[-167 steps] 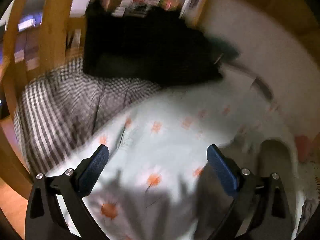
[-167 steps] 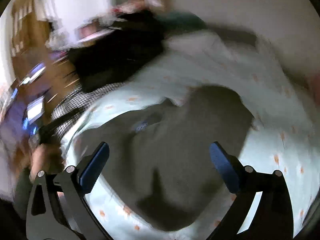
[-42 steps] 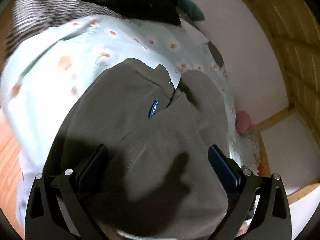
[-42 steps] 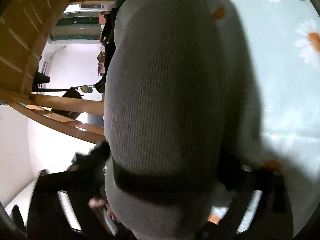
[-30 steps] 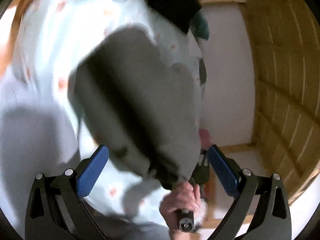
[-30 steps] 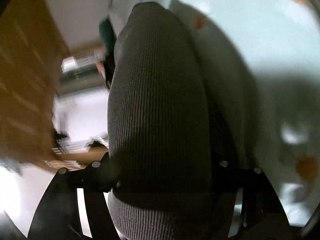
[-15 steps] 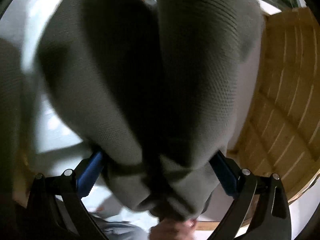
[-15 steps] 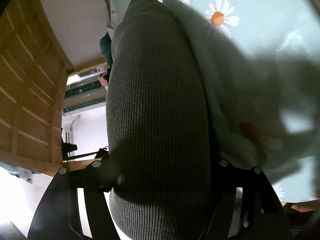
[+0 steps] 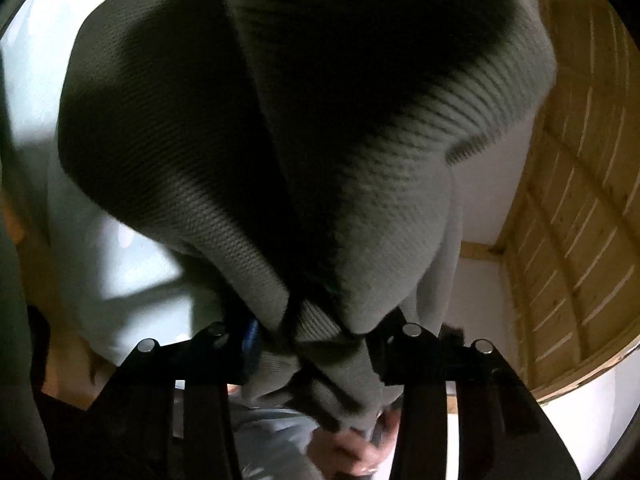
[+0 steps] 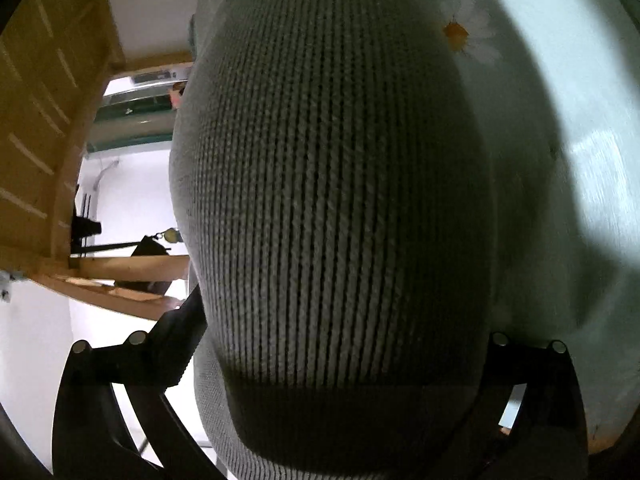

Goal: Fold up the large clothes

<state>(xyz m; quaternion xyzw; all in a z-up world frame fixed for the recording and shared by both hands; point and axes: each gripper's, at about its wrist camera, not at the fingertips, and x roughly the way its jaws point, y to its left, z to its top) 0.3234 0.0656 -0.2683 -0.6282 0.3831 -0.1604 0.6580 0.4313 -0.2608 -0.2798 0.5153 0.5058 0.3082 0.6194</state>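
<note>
A grey-green knit sweater (image 9: 352, 128) fills most of the left wrist view. My left gripper (image 9: 308, 340) is shut on a bunched fold of it, and the cloth hangs away from the fingers. In the right wrist view the same sweater (image 10: 336, 200) hangs as a broad ribbed band. My right gripper (image 10: 340, 364) is shut on its ribbed hem, and the cloth hides both fingertips. The sweater is lifted off the pale blue daisy-print bed sheet (image 10: 580, 92).
The daisy sheet also shows at the left of the left wrist view (image 9: 36, 60). Wooden slatted panels (image 9: 580, 200) stand to the right, and wooden beams (image 10: 40, 140) to the left in the right wrist view. A hand (image 9: 352, 452) shows below the left gripper.
My left gripper has closed on the sweater; half a second ago its jaws stood wide around the cloth. The right gripper keeps its hold and the sweater hangs closer to the camera.
</note>
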